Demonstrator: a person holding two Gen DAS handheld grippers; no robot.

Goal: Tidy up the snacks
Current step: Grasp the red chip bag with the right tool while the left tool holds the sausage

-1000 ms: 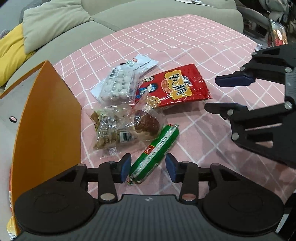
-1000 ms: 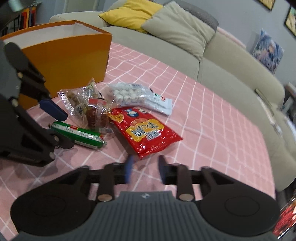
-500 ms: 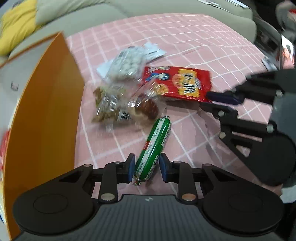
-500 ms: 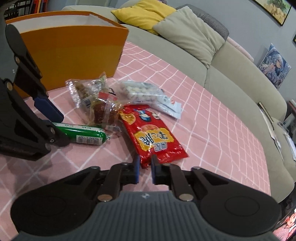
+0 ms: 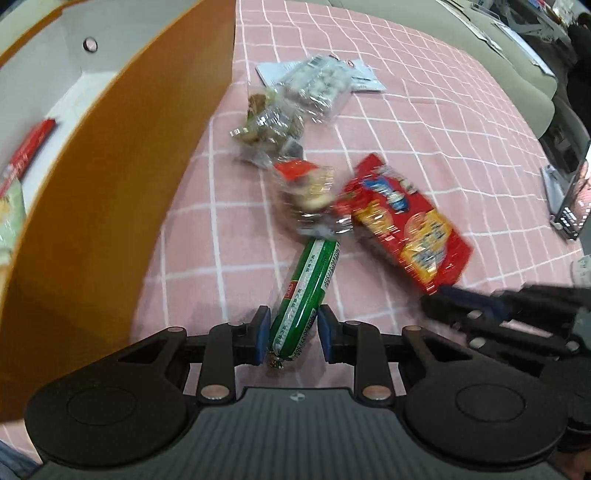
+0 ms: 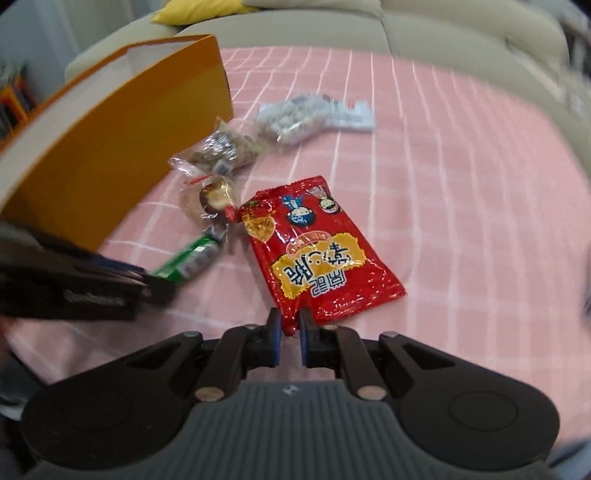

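Note:
My left gripper (image 5: 291, 334) is shut on the near end of a green sausage stick (image 5: 306, 291) and holds it above the pink checked cloth. My right gripper (image 6: 290, 338) is shut on the near corner of a red snack bag (image 6: 317, 254). The red bag also shows in the left wrist view (image 5: 406, 229), and the sausage in the right wrist view (image 6: 186, 262). An orange box (image 5: 110, 177) with a white inside stands at the left; it holds some packets (image 5: 26, 155).
Clear packets stay on the cloth: one with a round cake (image 5: 306, 192), one with brown snacks (image 5: 269, 118), one with white balls (image 5: 317, 81). A grey sofa (image 6: 332, 26) lies beyond. A phone (image 5: 576, 199) stands at the right edge.
Both grippers have lifted with their snacks. The left one with the sausage has swung toward the orange box. The right one closed on the red bag's corner and pulled it away from the pile.

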